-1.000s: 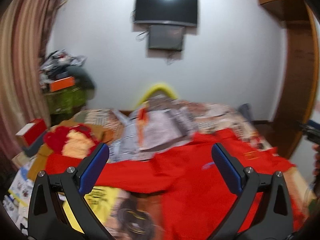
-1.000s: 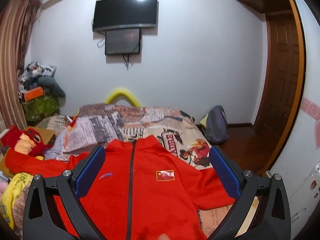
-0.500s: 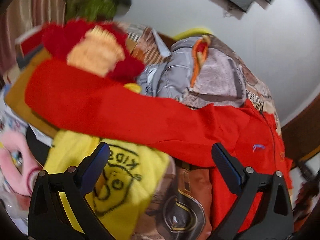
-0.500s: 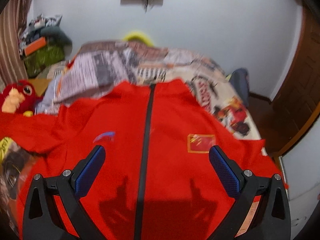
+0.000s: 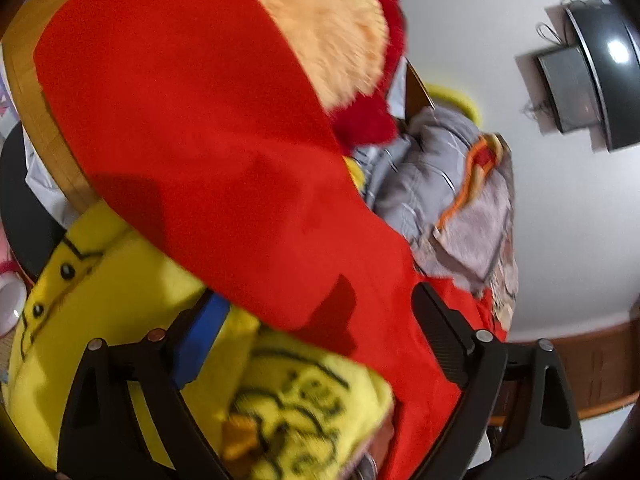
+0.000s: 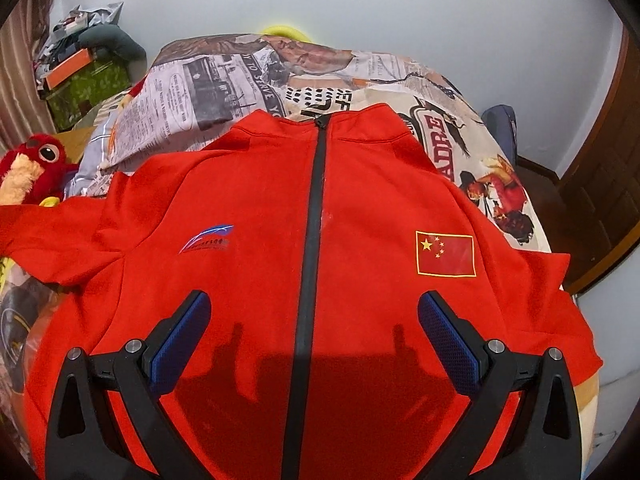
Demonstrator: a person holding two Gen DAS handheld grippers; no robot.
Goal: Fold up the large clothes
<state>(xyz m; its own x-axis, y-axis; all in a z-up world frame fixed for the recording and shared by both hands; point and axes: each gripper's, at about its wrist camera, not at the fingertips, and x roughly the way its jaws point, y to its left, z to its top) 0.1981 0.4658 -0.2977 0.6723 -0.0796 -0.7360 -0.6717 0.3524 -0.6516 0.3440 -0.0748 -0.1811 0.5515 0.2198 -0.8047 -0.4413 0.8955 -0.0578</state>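
Note:
A red zip jacket point(image 6: 320, 264) lies face up on the bed, collar at the far end, with a black zipper, a flag patch on the right chest and a blue logo on the left. My right gripper point(image 6: 314, 324) is open and empty just above its lower front, straddling the zipper. In the left wrist view the jacket's left sleeve point(image 5: 224, 160) stretches across a yellow blanket point(image 5: 120, 296). My left gripper point(image 5: 320, 320) is open, with its jaws on either side of the sleeve's edge.
A red and cream plush toy point(image 5: 340, 40) sits at the sleeve's end, also seen in the right wrist view point(image 6: 36, 172). A newspaper-print bedcover point(image 6: 248, 80) covers the bed. Boxes and clutter point(image 6: 80, 64) stand at the far left, a wooden door point(image 6: 600, 168) at the right.
My left gripper has swung left and dropped close over the sleeve. My right gripper has tilted down and moved nearer the jacket's front.

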